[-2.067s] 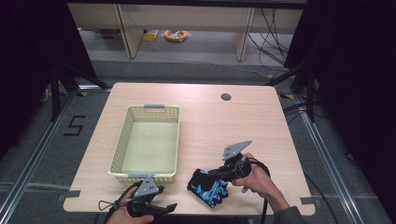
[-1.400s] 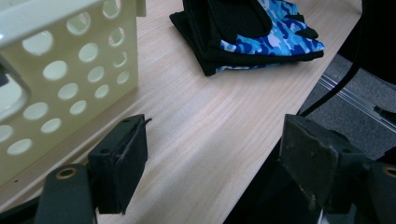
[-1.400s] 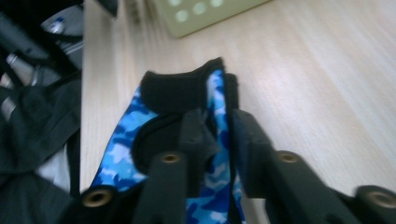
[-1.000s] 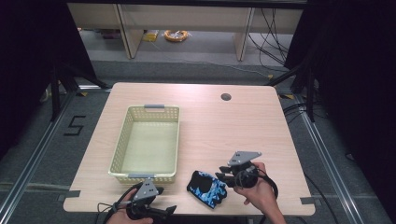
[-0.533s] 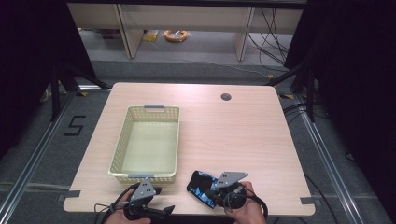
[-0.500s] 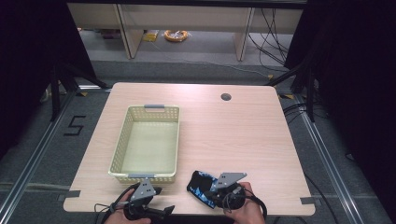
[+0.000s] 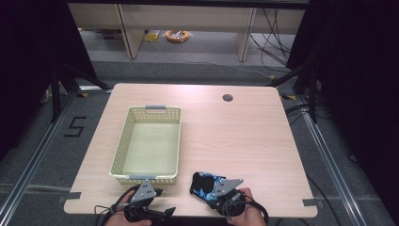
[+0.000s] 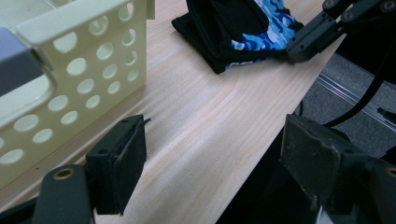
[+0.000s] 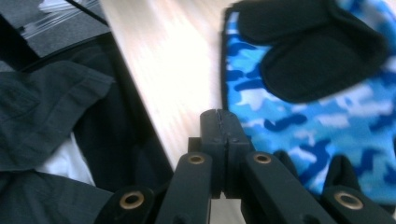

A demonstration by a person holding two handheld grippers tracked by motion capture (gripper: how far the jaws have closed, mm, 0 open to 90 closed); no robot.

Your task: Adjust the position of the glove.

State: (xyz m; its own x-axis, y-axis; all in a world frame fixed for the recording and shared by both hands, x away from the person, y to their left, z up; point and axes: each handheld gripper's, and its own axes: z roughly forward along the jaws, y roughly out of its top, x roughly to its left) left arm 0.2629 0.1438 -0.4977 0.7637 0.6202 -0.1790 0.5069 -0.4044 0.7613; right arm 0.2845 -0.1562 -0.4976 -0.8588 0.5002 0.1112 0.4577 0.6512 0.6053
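High view: a person is working two hand-held grippers along the near edge of a wooden table (image 7: 244, 127), with a cream basket (image 7: 123, 149) standing left of centre.
Glove: a black and blue camouflage glove (image 7: 203, 184) is lying flat on the table at the near edge, just right of the basket and apart from it.
Right gripper: the right gripper (image 9: 218, 122) is resting at the glove's near edge; its jaws are pressing flat against each other, and the right gripper view is showing no cloth between them.
Left gripper: the left gripper (image 8: 210, 154) is hovering low over the near table edge beside the basket's corner, its jaws standing wide apart and holding nothing.
Step in hand: judging by the layout, the right gripper is getting ready to pick up the glove, probably for the basket.
Doing it well: the jaws are needing to part first, then slide one pad under the cuff edge so that both layers are being pinched.
Risk: a nip on the top layer alone is likely to let the glove unfold or slip off the table edge.
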